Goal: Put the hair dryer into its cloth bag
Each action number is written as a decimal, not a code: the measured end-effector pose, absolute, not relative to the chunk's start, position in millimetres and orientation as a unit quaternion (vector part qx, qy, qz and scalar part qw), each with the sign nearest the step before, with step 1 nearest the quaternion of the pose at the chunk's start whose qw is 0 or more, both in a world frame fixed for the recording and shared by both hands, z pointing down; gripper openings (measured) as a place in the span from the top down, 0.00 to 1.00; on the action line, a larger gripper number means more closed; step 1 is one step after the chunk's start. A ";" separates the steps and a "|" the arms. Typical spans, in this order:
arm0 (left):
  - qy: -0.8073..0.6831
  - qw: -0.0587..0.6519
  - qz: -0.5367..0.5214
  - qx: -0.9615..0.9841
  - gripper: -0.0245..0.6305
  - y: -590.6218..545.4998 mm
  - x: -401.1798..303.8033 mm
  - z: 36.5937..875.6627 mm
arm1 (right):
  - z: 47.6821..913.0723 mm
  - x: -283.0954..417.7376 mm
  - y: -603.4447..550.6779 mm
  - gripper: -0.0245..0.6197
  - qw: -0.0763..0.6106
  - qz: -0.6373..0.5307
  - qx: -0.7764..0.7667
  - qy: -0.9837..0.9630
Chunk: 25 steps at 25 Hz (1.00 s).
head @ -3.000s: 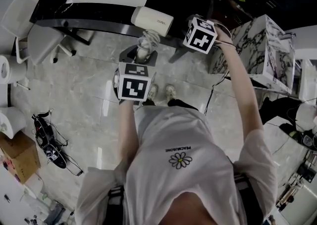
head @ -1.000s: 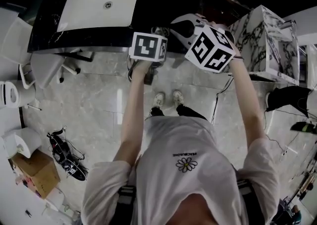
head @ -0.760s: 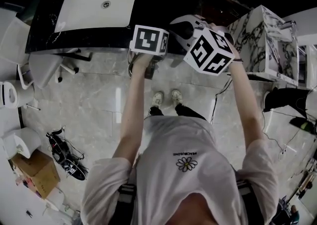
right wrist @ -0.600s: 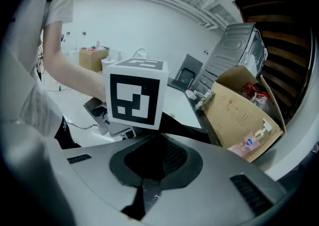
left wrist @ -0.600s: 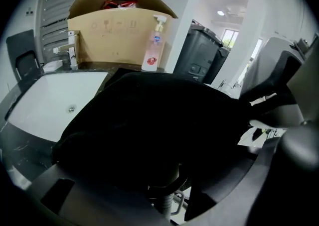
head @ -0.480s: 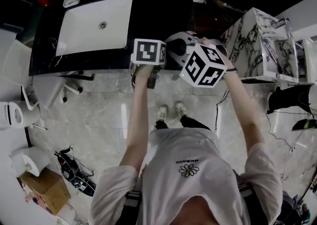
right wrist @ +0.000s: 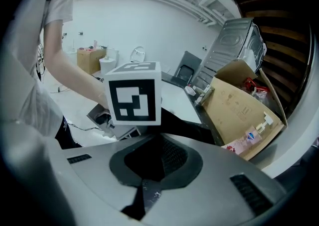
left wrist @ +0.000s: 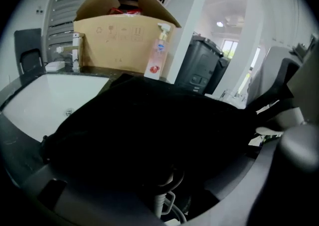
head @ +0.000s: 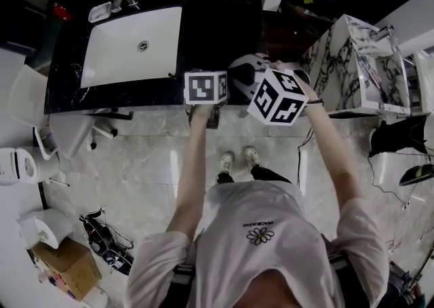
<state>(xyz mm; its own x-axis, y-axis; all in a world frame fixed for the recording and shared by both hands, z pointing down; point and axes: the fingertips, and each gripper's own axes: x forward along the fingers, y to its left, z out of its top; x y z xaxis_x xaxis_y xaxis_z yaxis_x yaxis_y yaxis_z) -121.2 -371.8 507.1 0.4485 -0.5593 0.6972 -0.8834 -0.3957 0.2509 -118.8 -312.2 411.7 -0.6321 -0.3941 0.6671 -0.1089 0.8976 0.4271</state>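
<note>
One cloth bag (left wrist: pixel 149 130) between opening left gripper (left wrist: pixel 169 187) jaws, right gripper (right wrist: pixel 144 192) jaws clamped on its edge.

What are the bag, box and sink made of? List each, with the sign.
The bag: black matte cloth, apparently; it slumps softly. The box: brown cardboard, matte, flaps bent open. The sink: smooth white, likely ceramic; look alone can't confirm.

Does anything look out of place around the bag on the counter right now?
Yes: a loop of white cord pokes out under the black cloth bag, so it seems not fully tucked inside. Nothing looks spilled or damaged.
</note>
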 end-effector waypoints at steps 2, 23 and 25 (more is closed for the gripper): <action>-0.456 0.307 0.258 0.794 0.53 -366.2 -125.9 502.0 | 412.1 -118.1 -312.8 0.93 0.405 -0.173 0.144 -0.886; -0.472 0.301 0.262 0.786 0.72 -322.5 -134.6 497.9 | 404.9 -121.1 -288.5 0.93 0.401 -0.179 0.133 -0.889; -0.475 0.294 0.257 0.789 0.73 -333.1 -129.4 496.4 | 402.9 -121.1 -288.6 0.93 0.397 -0.176 0.133 -0.891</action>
